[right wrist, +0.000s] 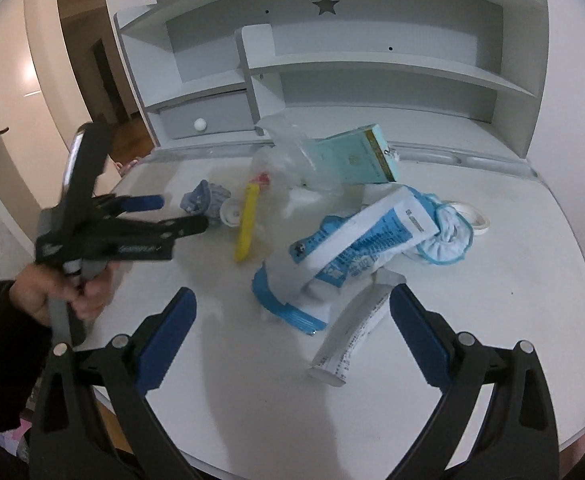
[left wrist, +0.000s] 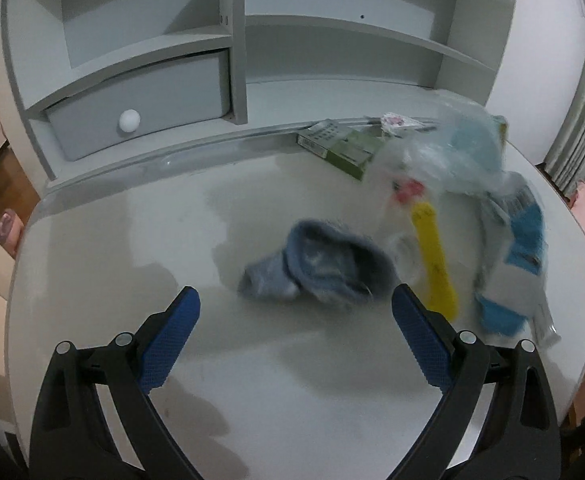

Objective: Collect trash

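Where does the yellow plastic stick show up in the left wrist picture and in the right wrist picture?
Left wrist view: the yellow plastic stick lies right of centre, just right of the blue-grey sock, beyond the open left gripper.
Right wrist view: it lies left of centre, right of the sock and left of the blue-and-white packet.
Shared landmark: the grey drawer's white round knob.

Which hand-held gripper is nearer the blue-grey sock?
Left. The left hand-held gripper hangs open just short of the sock. The right hand-held gripper is open over the white tube, farther from the sock across the desk.
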`<state>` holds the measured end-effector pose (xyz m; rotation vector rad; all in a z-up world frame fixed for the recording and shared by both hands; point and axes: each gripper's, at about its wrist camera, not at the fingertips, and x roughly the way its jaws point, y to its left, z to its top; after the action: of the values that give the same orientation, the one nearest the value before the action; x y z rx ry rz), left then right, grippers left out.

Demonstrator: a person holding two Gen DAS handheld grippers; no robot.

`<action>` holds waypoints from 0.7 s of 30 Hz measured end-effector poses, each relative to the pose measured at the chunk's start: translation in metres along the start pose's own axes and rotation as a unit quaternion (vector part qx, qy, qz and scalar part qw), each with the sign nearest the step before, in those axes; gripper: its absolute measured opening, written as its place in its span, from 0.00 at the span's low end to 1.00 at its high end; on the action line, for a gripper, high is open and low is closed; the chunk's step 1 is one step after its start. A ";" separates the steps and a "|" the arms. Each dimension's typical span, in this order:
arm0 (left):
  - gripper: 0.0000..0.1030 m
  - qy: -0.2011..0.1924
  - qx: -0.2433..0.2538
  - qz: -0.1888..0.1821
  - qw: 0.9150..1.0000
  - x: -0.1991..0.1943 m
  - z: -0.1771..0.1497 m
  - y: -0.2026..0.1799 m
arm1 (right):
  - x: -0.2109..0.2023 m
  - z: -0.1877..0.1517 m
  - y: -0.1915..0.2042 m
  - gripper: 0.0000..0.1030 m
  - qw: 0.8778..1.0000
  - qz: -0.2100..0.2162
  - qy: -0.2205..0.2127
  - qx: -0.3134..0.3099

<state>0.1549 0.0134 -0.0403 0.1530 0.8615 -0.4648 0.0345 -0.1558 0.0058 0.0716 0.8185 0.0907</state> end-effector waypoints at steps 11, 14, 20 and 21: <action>0.20 -0.008 -0.043 -0.025 0.999 -0.009 -0.001 0.022 | 0.028 0.052 0.015 0.74 1.000 0.012 0.024 -0.016; 0.20 -0.016 -0.053 -0.013 0.998 -0.022 -0.005 0.031 | 0.052 0.071 0.017 0.64 0.998 0.019 0.057 0.001; 0.20 -0.021 -0.055 0.002 0.998 -0.046 -0.021 0.040 | 0.095 0.078 0.038 0.38 0.992 0.041 0.115 -0.002; 0.20 -0.023 -0.054 0.004 0.998 -0.050 -0.025 0.040 | 0.101 0.075 0.041 0.34 0.992 0.037 0.124 -0.003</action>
<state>0.1276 0.0731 -0.0202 0.0462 0.8389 -0.4116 0.1558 -0.1059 -0.0121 0.0869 1.0642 0.1749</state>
